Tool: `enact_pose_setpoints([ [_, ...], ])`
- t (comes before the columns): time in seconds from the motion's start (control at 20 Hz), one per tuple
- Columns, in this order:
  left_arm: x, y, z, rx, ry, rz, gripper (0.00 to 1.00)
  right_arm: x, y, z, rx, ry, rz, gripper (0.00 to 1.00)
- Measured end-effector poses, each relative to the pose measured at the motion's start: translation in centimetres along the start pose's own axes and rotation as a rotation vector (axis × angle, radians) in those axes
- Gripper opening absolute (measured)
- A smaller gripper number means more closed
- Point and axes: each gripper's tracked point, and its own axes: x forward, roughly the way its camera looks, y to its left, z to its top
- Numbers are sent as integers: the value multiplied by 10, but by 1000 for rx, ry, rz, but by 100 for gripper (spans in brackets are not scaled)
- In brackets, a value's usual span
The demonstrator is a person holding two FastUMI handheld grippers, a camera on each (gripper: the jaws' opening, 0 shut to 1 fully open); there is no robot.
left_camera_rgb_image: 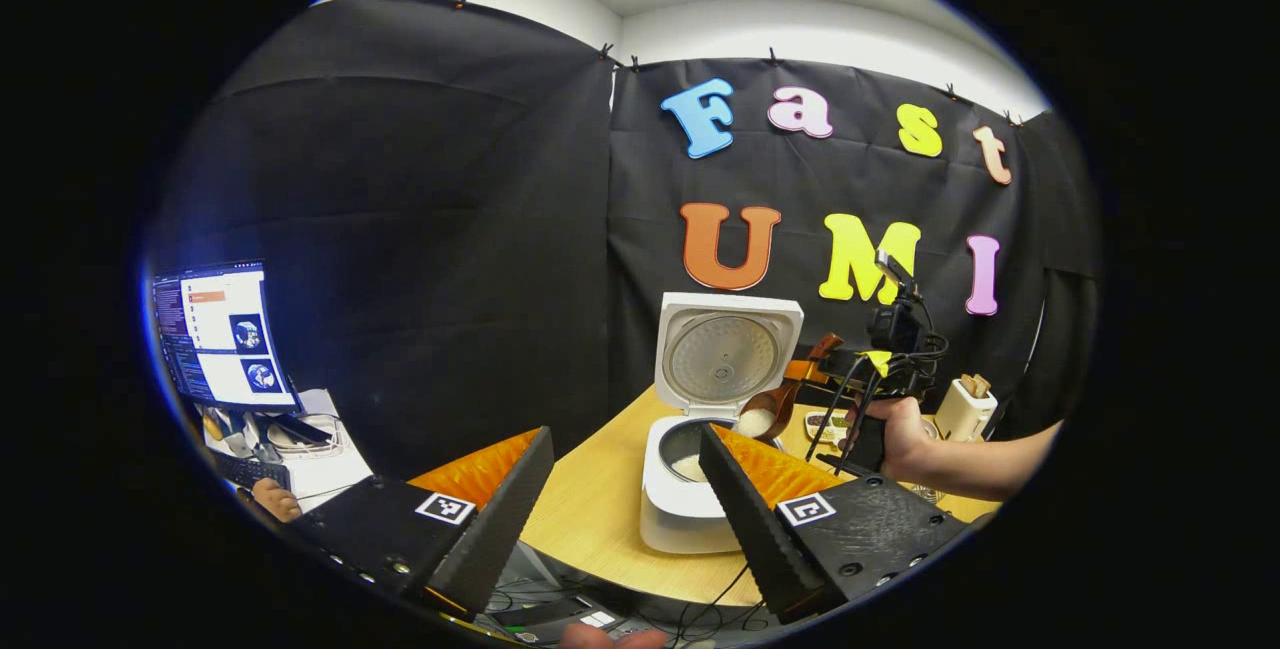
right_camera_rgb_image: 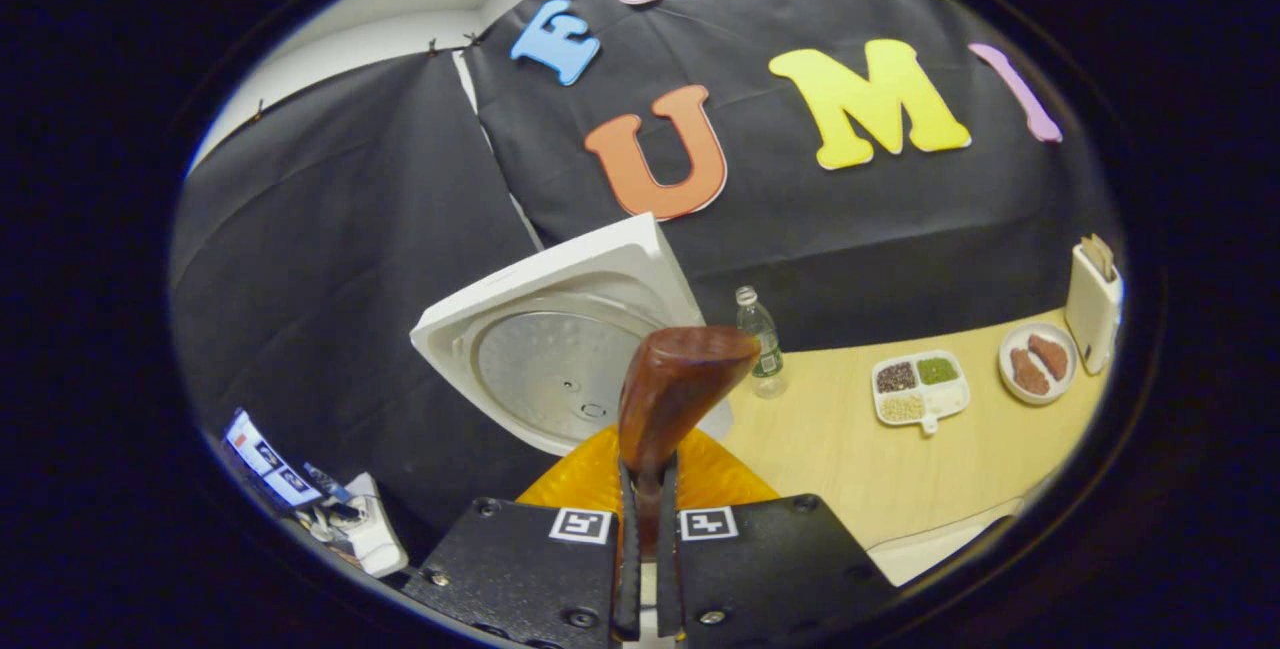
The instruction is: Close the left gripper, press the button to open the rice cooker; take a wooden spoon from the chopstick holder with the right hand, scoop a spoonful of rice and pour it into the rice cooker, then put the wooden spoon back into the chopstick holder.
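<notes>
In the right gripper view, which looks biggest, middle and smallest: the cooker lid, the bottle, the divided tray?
1. Rice cooker lid, though it is nearest.
2. Divided tray.
3. Bottle, close to the tray in size.

You work in a recording booth: black cloth clipped up as walls, a monitor beside the wooden table.

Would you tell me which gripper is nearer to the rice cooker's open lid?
Right. The right gripper holds the wooden spoon beside the lid; the left gripper sits back, off the table's near edge.
</notes>
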Motion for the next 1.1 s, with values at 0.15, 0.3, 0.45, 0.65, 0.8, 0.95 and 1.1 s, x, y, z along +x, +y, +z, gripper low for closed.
enact_pose_setpoints([
  [0.15,2,-2,1,-2,3,-11,95,1,11,4,-124,-18,-6,11],
  [0.3,4,1,2,-2,2,-19,95,1,23,9,-233,-39,-2,11],
  [0.45,5,3,1,-1,8,-27,95,0,33,13,-325,-62,-3,11],
  [0.65,3,8,3,-5,9,-29,95,-2,50,19,-459,-100,0,12],
  [0.8,4,12,5,-14,7,-26,95,-3,64,18,-543,-117,24,12],
  [0.95,2,16,7,-20,4,-20,95,-4,71,17,-576,-127,27,11],
  [1.1,0,19,9,-23,-2,-17,95,-7,77,19,-564,-135,35,11],
])
